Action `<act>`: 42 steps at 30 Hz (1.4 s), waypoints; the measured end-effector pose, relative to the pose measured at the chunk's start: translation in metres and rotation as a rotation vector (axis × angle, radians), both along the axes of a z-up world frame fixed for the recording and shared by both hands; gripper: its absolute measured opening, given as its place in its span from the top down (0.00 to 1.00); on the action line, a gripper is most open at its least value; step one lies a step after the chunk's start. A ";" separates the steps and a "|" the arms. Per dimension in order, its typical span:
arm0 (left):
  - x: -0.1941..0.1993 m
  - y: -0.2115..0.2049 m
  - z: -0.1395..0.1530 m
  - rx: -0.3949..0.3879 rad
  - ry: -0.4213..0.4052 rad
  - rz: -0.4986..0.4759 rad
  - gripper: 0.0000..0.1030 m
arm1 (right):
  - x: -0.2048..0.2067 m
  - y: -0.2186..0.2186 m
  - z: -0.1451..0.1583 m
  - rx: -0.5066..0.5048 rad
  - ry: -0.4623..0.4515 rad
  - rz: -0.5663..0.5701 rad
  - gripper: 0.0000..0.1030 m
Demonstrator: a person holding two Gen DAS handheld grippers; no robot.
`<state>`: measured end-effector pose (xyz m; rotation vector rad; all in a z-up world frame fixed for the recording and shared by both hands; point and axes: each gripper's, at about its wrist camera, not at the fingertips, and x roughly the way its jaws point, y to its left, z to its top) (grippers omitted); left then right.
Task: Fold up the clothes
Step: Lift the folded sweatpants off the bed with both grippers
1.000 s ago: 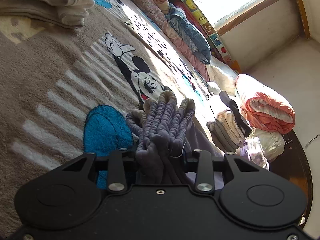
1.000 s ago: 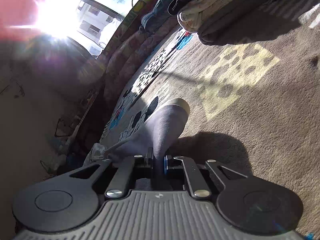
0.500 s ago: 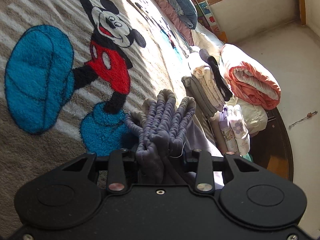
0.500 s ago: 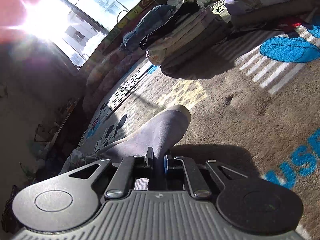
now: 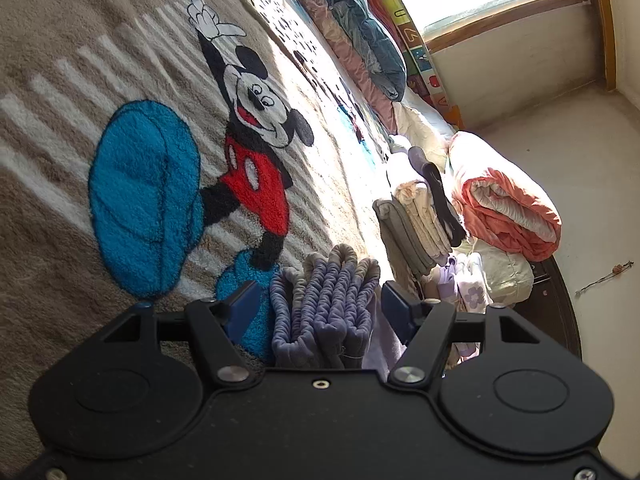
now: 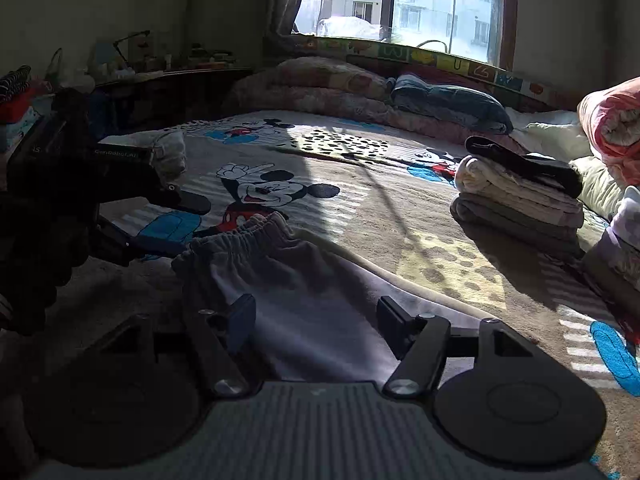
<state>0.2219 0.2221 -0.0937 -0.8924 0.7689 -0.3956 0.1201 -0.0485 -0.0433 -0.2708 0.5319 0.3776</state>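
With its elastic waistband (image 5: 326, 296) bunched into ridges, the grey-purple sweatpants (image 6: 304, 300) lie flat on the Mickey Mouse blanket (image 5: 160, 140), waist end toward the cartoon figure and the legs running back under the right gripper's camera. Left gripper (image 5: 320, 304) straddles that gathered waistband, jaws spread wide on either side of it and pinching nothing. Right gripper (image 6: 316, 320) is likewise wide apart, hovering over the smooth leg fabric with no cloth between its pads. So the garment rests on the blanket, free of both tools!

Soft, light jersey here, I'd judge, limp enough to sag and slide if lifted by a single layer. The waistband is the thick, grippy part (those elastic ridges give the pads something to bite), so that's the sensible hold at one end, with the hem or a side seam at the other. Pinching mid-panel would likely just tent the cloth. The plush blanket probably drags on it too, so lifting beats sliding.

Further out, a folded stack (image 6: 516, 196) of cream and grey garments topped by something black sits near the right edge of the bed, well apart from the sweatpants. A rolled orange quilt (image 5: 508, 208) lies beyond it, and rumpled bedding (image 6: 360, 88) runs beneath the bright window (image 6: 400, 0).
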 end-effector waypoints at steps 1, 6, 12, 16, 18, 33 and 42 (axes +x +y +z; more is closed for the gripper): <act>-0.002 0.002 0.002 0.002 -0.007 0.001 0.36 | 0.000 0.018 -0.004 -0.069 -0.010 0.027 0.30; -0.007 0.018 0.005 -0.019 -0.022 0.025 0.36 | 0.005 0.091 -0.024 -0.293 -0.024 0.095 0.23; -0.011 0.041 0.009 -0.062 -0.038 0.065 0.34 | 0.012 0.136 -0.051 -0.523 -0.079 0.131 0.20; -0.009 0.051 0.013 -0.069 -0.063 0.092 0.34 | 0.021 0.154 -0.056 -0.661 -0.109 0.152 0.20; -0.007 0.056 0.014 -0.073 -0.069 0.112 0.33 | 0.033 0.155 -0.055 -0.660 -0.074 0.129 0.20; -0.005 0.064 0.021 -0.080 -0.089 0.141 0.33 | 0.071 0.140 -0.064 -0.552 -0.051 0.048 0.47; -0.011 0.058 0.029 -0.028 -0.101 0.136 0.33 | 0.061 0.089 -0.009 -0.221 -0.030 0.011 0.63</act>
